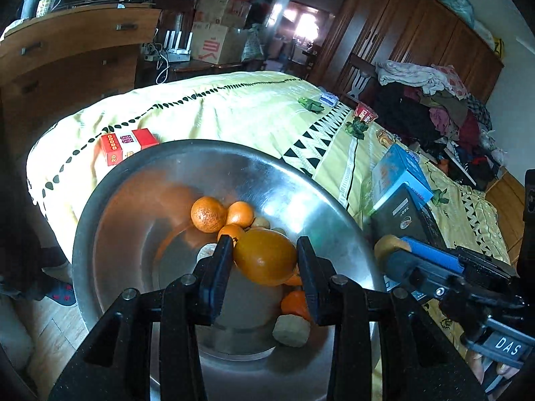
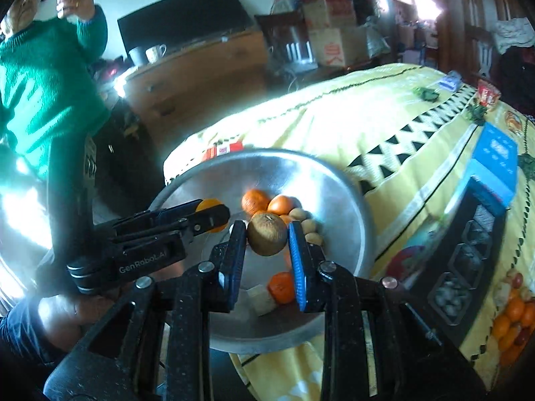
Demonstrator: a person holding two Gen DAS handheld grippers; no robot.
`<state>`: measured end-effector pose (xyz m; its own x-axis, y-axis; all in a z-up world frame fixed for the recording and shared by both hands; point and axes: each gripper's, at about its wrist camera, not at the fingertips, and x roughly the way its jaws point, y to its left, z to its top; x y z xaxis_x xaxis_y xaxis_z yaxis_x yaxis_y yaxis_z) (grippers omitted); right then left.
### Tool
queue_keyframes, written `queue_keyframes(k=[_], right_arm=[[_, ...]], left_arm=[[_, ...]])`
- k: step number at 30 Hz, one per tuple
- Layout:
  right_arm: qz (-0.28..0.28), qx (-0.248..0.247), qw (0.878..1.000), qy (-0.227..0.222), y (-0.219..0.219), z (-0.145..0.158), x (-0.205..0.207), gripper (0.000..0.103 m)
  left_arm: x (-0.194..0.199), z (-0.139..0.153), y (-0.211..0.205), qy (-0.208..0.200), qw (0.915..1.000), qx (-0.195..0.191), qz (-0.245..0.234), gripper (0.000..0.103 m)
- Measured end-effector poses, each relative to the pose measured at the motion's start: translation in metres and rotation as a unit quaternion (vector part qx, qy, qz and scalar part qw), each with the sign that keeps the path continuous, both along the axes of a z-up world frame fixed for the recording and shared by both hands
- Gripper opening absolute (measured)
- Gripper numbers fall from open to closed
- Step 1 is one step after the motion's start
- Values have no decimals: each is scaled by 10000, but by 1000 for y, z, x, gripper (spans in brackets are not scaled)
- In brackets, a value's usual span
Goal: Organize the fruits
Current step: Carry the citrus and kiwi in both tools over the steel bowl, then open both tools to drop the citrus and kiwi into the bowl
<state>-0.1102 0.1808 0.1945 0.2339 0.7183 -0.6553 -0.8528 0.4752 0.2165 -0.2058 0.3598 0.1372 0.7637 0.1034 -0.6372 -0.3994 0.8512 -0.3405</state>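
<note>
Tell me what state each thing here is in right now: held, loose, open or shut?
Left tool: shut on the orange fruit, above the bowl.
Right tool: shut on the brown fruit, above the bowl.
Steel bowl: on the bed's edge, holding loose fruit.
Mandarins: loose in the bowl.
Red box: lying closed on the yellow bedspread.

I'm getting harsh daylight glare blowing out the right wrist view's left edge, a bright doorway [image 1: 302, 23] upper centre, dim corners, heavy fisheye bending, slight motion blur.
</note>
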Motion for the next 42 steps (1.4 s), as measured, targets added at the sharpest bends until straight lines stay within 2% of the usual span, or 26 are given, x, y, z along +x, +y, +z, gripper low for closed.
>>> queue_keyframes(k=[10,19,23,29,37,42], right_arm=[[21,-317,9991,271,18,-27,-3,26],[86,-372,9986,364,26,-31,-5,27],[97,-324,9985,437,26,-31,-5,28],[35,-209,9993,295,20,-21,-9,28],[-143,424,9982,-408,-29,25,-38,28],[-560,470,9955,-595,-86,24,-48,32]], left_arm=[[1,-8,-1,152,9998,-18,-102,40],[1,-15,4,305,9995,-69,-23,40],[-2,-14,6,251,9996,-85,60,62],[-5,-6,7,122,9998,-81,148,69],[-7,10,-1,-192,9997,-24,115,70],[2,25,-22,-339,9992,140,-138,70]])
